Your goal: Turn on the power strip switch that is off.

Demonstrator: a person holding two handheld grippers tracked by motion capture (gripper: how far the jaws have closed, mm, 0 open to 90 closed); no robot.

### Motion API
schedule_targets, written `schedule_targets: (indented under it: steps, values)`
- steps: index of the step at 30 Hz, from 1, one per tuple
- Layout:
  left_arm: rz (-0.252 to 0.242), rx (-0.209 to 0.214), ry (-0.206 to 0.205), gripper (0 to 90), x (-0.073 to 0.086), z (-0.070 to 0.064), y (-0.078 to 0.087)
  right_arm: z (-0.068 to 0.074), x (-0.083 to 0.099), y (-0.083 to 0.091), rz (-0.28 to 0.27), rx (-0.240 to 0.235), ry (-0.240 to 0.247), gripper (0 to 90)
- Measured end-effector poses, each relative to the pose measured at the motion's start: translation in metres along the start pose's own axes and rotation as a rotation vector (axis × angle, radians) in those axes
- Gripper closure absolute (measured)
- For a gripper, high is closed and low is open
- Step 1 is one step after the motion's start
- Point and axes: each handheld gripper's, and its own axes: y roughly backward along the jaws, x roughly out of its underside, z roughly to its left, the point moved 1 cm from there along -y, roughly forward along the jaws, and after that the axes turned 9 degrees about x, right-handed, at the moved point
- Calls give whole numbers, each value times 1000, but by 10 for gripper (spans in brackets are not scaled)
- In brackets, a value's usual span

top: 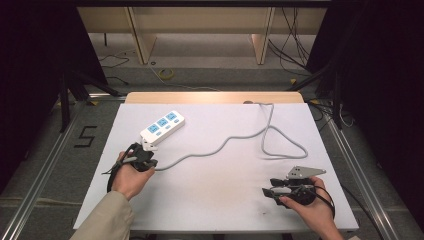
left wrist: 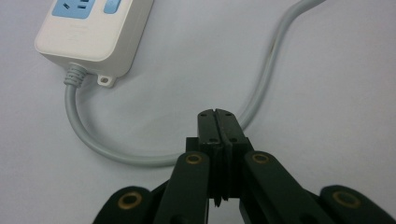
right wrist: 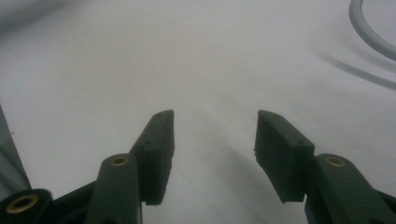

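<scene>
A white power strip (top: 162, 126) with blue sockets lies at the table's far left; its near end (left wrist: 93, 32) fills the upper left of the left gripper view. Its grey cable (top: 225, 142) snakes right into a loop and runs off the far edge. My left gripper (top: 145, 155) sits just below the strip's cable end. Its jaws (left wrist: 217, 114) are pressed together, with nothing visible between them. The cable (left wrist: 271, 70) curves past underneath them. My right gripper (top: 267, 191) rests near the front right, open (right wrist: 212, 135) over bare table, with the cable (right wrist: 369, 32) far off.
The white table top (top: 210, 200) has a wooden strip (top: 215, 97) along its far edge. Metal rails run along both sides of the table. A "5" mark (top: 86, 136) and loose wires lie on the floor beyond.
</scene>
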Motion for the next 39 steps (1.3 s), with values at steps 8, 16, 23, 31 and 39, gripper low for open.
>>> schedule_targets:
  steps: [8, 16, 23, 31, 39]
  values:
    - [30, -9, -2, 897, -14, 8, -3, 0, 0, 0, -3, -2, 0, 472]
    - [64, -16, -14, 897, -27, 11, -6, 0, 0, 0, -5, -1, 3, 466]
    - [77, -15, -16, 897, -35, 14, -7, 0, 0, 0, -5, -1, 3, 466]
    - [92, -17, -15, 897, -40, 18, -9, 0, 0, 0, -3, -2, 0, 466]
    - [105, -25, -12, 897, -47, 24, -11, 0, 0, 0, -2, -2, 0, 465]
